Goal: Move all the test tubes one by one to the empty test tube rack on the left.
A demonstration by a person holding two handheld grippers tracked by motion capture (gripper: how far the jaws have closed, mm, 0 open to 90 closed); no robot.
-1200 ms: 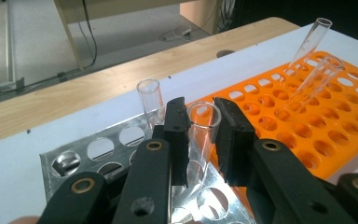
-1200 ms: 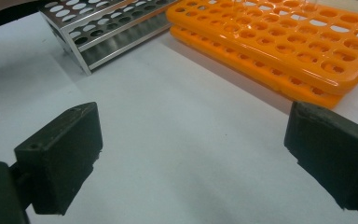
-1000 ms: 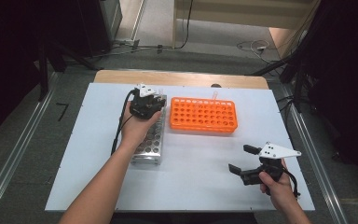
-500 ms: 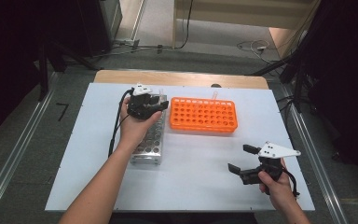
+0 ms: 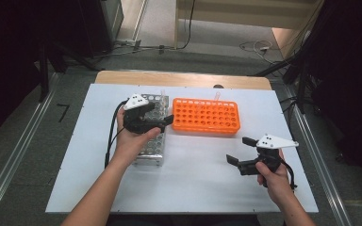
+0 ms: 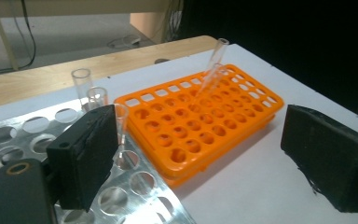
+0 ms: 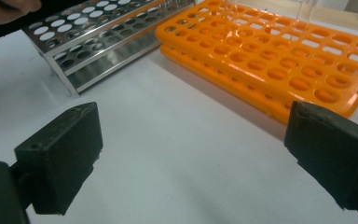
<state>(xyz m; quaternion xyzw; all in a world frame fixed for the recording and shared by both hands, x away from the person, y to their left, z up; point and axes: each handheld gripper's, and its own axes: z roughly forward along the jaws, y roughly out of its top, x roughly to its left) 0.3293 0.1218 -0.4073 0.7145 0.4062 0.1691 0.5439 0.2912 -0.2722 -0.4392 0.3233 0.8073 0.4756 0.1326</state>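
Note:
My left gripper [image 5: 158, 113] hovers over the far end of the metal tube rack [image 5: 152, 147]. Its jaws have just been opening and now stand open with nothing between them [image 6: 205, 158]. Three clear glass tubes [image 6: 120, 125] stand in the metal rack [image 6: 28, 135], the nearest just beside my left pad. One more tube [image 6: 214, 60] leans in the far row of the orange rack [image 6: 200, 126]. My right gripper [image 5: 240, 150] rests open above the white table near its right front, facing the orange rack [image 7: 279, 60], and its jaws [image 7: 196, 158] hold nothing.
The orange rack [image 5: 206, 115] lies right of the metal rack, mid-table. The white board [image 5: 193, 188] sits on a wooden tabletop whose far edge [image 5: 184, 79] shows. Cables lie on the floor beyond. Dark equipment flanks both sides.
My left gripper has drawn back toward the person over the metal rack, and its jaws have spread apart. The right gripper has stayed put.

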